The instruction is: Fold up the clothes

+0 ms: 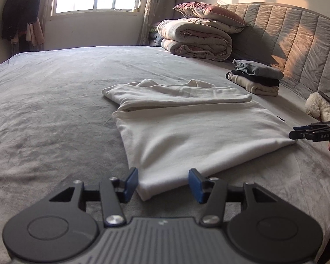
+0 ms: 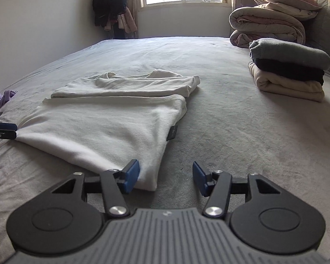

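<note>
The left black two-finger gripper with blue pads [image 1: 163,182] sat low and level, its jaws spread wide apart with nothing clamped between them. The right black two-finger gripper with blue pads [image 2: 166,177] matched that pose, also low, level and wide apart. In each wrist view the other gripper showed side-on at the frame edge.

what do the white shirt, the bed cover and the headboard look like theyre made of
White shirt: soft knit, probably cotton; matte, slightly fuzzy, limp folds. Bed cover: grey plush, maybe velvet or fleece; brushed marks in its short nap. Headboard: padded grey fabric, stitched in vertical channels.
</note>
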Action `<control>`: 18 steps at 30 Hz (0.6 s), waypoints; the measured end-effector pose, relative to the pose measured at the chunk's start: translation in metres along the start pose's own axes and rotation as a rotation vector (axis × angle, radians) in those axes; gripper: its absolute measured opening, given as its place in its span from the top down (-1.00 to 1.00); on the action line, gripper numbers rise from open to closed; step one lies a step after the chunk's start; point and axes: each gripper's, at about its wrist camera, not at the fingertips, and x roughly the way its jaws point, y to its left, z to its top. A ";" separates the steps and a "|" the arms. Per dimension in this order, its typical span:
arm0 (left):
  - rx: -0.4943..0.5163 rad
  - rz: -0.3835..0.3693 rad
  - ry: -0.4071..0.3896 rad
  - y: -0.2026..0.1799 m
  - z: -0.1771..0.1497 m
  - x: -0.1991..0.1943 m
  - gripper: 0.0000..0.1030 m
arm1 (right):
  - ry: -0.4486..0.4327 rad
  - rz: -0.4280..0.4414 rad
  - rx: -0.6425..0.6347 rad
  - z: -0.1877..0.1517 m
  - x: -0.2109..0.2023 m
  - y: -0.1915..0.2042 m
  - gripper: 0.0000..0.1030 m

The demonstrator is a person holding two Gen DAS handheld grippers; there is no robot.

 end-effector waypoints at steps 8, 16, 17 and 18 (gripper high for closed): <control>-0.267 -0.105 0.076 0.037 -0.002 -0.009 -0.07 | 0.044 0.089 0.172 0.008 -0.012 -0.018 -0.11; -0.742 -0.330 0.155 0.072 -0.020 0.003 -0.05 | 0.156 0.286 0.490 0.003 -0.014 -0.044 -0.11; -0.776 -0.346 0.160 0.072 -0.022 0.007 -0.04 | 0.162 0.304 0.525 0.002 -0.011 -0.044 -0.10; -0.807 -0.357 0.161 0.070 -0.024 0.010 -0.04 | 0.171 0.311 0.553 0.000 -0.008 -0.044 -0.10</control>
